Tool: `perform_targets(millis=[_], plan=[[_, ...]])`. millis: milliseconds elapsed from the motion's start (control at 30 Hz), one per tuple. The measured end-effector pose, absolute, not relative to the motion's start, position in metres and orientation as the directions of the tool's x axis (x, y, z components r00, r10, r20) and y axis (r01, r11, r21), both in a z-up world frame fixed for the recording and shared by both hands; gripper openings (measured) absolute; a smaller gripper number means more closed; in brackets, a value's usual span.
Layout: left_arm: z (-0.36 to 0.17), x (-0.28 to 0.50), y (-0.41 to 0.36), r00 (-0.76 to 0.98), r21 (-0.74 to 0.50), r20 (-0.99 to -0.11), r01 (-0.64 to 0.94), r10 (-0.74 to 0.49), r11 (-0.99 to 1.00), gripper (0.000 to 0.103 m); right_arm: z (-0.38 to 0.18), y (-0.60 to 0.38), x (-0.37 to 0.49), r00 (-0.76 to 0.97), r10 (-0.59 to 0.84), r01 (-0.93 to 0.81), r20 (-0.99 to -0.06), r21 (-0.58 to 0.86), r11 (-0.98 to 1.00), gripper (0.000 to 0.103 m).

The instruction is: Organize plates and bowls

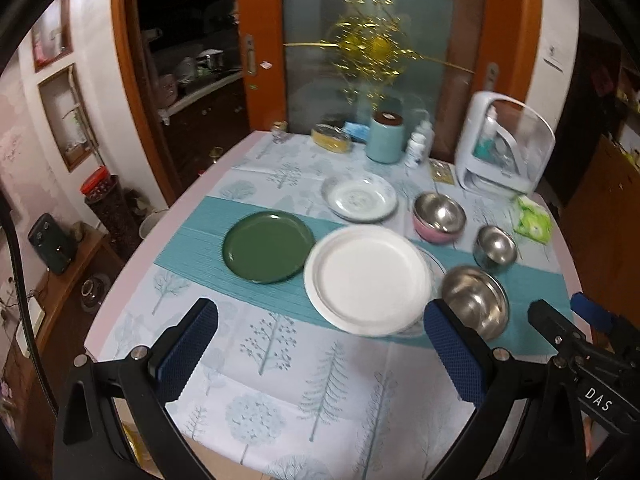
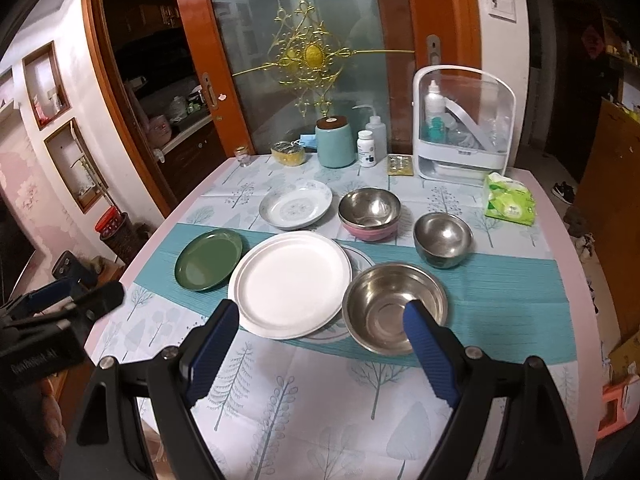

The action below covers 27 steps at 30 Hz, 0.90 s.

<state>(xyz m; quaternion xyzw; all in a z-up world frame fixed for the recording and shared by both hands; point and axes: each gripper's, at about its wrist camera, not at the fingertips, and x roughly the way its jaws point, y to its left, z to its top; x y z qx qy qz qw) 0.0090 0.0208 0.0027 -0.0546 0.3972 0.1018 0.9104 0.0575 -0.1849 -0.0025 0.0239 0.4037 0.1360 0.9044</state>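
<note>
Plates and bowls lie spread on the table point(image 2: 560, 240), which has a tree-print cloth with a teal runner across the middle of the frame. In the right wrist view, the white plate point(image 2: 290, 284) sits in the centre, on top of a glass plate point(image 2: 362, 258) whose rim shows at its right side. The green plate point(image 2: 208, 260) is just left of it, and the patterned plate point(image 2: 295, 204) is above. At lower right of centre is a large steel bowl point(image 2: 394, 306); a small steel bowl point(image 2: 442, 240) is above it, and a steel bowl nested in a pink bowl point(image 2: 370, 232) is left of that. The right gripper point(image 2: 320, 352) is wide open and holds nothing. The left gripper point(image 1: 320, 352) is also wide open and empty, above the bare cloth.
</note>
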Motion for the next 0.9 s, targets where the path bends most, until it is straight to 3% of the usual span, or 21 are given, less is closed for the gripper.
perform_targets(millis=[233, 567, 667, 767, 900], plan=[[-0.010, 0.052, 0.036, 0.607, -0.004, -0.789, -0.159, 0.094, 0.987, 0.102, -0.006, -0.173, 0.091, 0.617, 0.234, -0.243, -0.751, 0.102, 0.965, 0.085], [-0.067, 0.137, 0.067, 0.460, -0.103, -0.885, -0.041, -0.073, 0.994, 0.102, -0.014, -0.154, 0.187, 0.566, 0.257, -0.323, -0.783, 0.075, 0.943, 0.085], [-0.101, 0.167, 0.080, 0.417, -0.094, -0.907, -0.043, -0.068, 0.995, 0.102, -0.044, -0.147, 0.229, 0.463, 0.296, -0.359, -0.836, 0.128, 0.924, 0.076], [-0.141, 0.195, 0.097, 0.326, -0.182, -0.934, -0.088, -0.144, 0.979, 0.101, -0.084, -0.144, 0.264, 0.332, 0.312, -0.349, -0.890, 0.191, 0.917, 0.065], [-0.190, 0.221, 0.122, 0.234, -0.299, -0.940, -0.204, -0.250, 0.932, 0.094, -0.135, -0.141, 0.299, 0.223, 0.300, -0.326, -0.927, 0.219, 0.920, 0.060]])
